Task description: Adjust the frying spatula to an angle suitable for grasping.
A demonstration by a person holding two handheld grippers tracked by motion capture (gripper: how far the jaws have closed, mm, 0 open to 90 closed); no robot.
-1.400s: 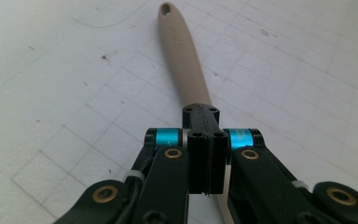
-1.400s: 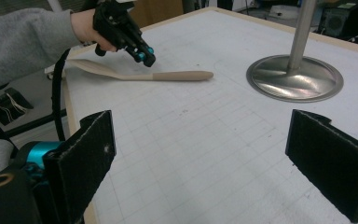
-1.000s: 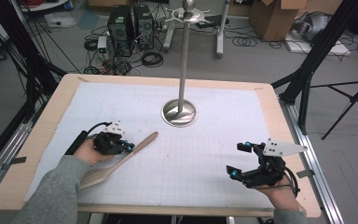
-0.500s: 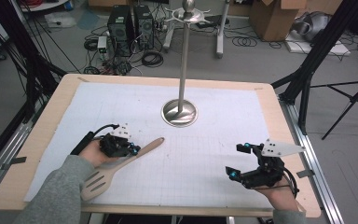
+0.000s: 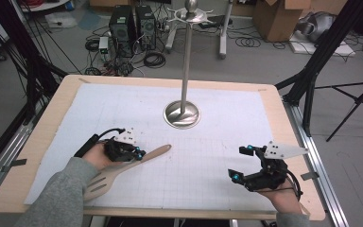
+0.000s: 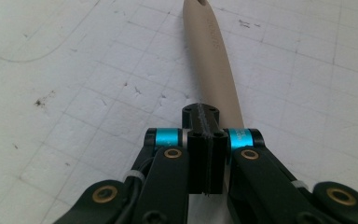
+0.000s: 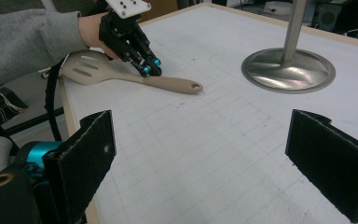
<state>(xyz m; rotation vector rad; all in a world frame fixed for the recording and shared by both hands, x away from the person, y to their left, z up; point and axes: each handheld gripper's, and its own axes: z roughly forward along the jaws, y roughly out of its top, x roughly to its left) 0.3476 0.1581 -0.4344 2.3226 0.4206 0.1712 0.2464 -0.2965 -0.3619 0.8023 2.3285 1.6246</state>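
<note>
Here's the left gripper [image 5: 134, 152] low over the white mat [image 5: 217, 156], jaws pinched right down on the handle of the tan slotted spatula [image 5: 123, 166], which shows just past them in the left gripper view. The spatula lies at the near left of the table [image 5: 42, 137], its slotted head towards the person's sleeve [image 5: 56, 198] and its handle tip, with the hanging hole, pointing at the metal stand [image 5: 183, 85]. Over on the other side the right gripper [image 5: 243, 163] waits with its jaws spread wide and nothing between them, well apart from the spatula. My read: this is the pick-up, probably for hanging on the hooks at the stand's top. To do it well, I'd keep the pinch firm and square across the handle, lift straight so the heavy head doesn't swing the tool round in the pads, and leave the holed end free and forward; the grip sits near the middle, so some droop at the head looks likely. The count: one spatula, one stand on its round base [image 5: 182, 115], one mat, two grippers.
</note>
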